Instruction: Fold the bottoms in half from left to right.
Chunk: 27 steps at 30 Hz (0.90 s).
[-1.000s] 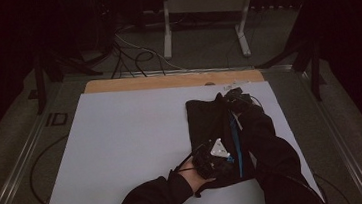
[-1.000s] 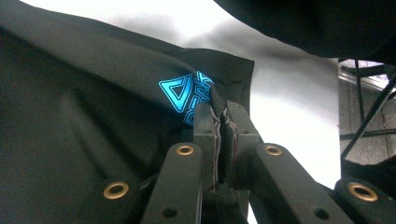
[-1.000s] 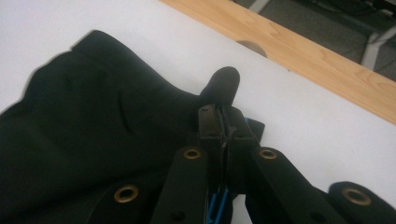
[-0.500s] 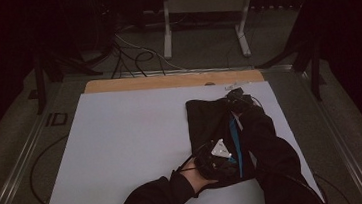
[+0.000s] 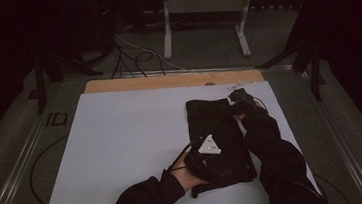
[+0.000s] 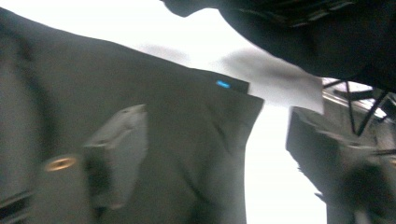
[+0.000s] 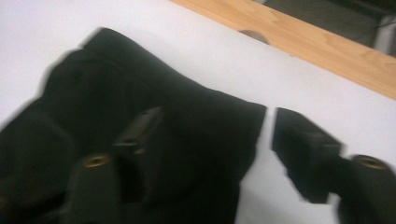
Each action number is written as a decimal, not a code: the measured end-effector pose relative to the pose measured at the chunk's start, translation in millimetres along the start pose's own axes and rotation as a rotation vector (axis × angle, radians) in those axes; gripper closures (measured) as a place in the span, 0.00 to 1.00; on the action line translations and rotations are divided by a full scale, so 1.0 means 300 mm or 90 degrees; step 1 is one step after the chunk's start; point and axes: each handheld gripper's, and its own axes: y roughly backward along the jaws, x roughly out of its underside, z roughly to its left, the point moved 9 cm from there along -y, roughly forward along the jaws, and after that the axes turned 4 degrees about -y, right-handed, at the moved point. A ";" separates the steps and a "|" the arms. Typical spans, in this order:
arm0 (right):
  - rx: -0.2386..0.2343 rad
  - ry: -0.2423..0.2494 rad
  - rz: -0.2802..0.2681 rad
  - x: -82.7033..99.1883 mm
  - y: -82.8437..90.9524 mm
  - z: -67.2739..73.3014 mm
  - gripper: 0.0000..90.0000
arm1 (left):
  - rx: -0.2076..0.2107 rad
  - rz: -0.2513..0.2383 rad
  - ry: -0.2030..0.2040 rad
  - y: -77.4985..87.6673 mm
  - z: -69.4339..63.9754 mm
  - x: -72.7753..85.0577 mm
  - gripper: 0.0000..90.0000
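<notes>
Now your left gripper (image 5: 214, 165) sits over the near end of the folded black garment (image 5: 220, 141), which lies on the right half of the white table sheet (image 5: 123, 147), its long side running from near to far. Your left hand (image 5: 188, 174) covers most of the tool's body, so in the high view you make out little more than the grey three-cornered plate (image 5: 208, 145) on top. In the left gripper view its jaws stand apart, having just been opening; one rests over the dark cloth (image 6: 140, 140), the other over the bright sheet past the cloth's edge, and nothing is pinched between the pads. A small blue tag (image 6: 223, 84) shows near the cloth's corner. That view is blurred and your dark sleeve (image 6: 327, 37) cuts off its upper right.

Your right gripper (image 5: 239, 96) is at the garment's far right corner, close to the wooden strip (image 5: 167, 80) along the table's far edge. In the right gripper view its jaws have likewise just been opening and stand wide: one jaw over the black fabric (image 7: 140, 116), the other on the white sheet (image 7: 327, 107) beyond the corner. The cloth's edge appears to lie free between them, though blur makes contact hard to judge. Your right forearm hides the garment's right edge in the high view.
</notes>
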 end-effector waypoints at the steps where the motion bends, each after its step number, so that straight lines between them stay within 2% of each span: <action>1: -0.027 -0.002 0.004 0.003 0.014 0.017 0.18 | -0.004 -0.002 0.000 0.014 0.010 0.006 0.10; 2: -0.027 -0.002 0.004 0.003 0.014 0.017 0.18 | -0.004 -0.002 0.000 0.014 0.010 0.006 0.05; 3: -0.042 0.002 0.007 0.006 0.023 0.028 0.15 | -0.004 -0.001 -0.002 0.021 0.014 0.011 0.05; 4: -0.052 -0.001 0.007 0.012 0.039 0.042 0.15 | -0.018 -0.004 -0.004 0.036 0.028 0.020 0.00; 6: -0.055 0.003 0.005 0.021 0.058 0.054 0.15 | -0.019 -0.012 -0.001 0.054 0.041 0.030 0.00; 12: -0.068 -0.016 -0.010 0.048 0.108 0.064 0.14 | -0.030 -0.028 0.007 0.094 0.080 0.066 0.00; 17: -0.076 -0.015 -0.017 0.104 0.161 0.079 0.13 | -0.037 -0.040 0.019 0.123 0.112 0.103 0.00; 20: -0.088 -0.029 -0.030 0.130 0.189 0.096 0.14 | -0.042 -0.044 0.030 0.140 0.134 0.129 0.00; 22: -0.090 -0.027 -0.032 0.140 0.198 0.102 0.14 | -0.042 -0.044 0.030 0.140 0.134 0.129 0.00; 27: -0.100 -0.022 -0.037 0.185 0.252 0.140 0.15 | -0.054 -0.053 0.042 0.169 0.168 0.167 0.00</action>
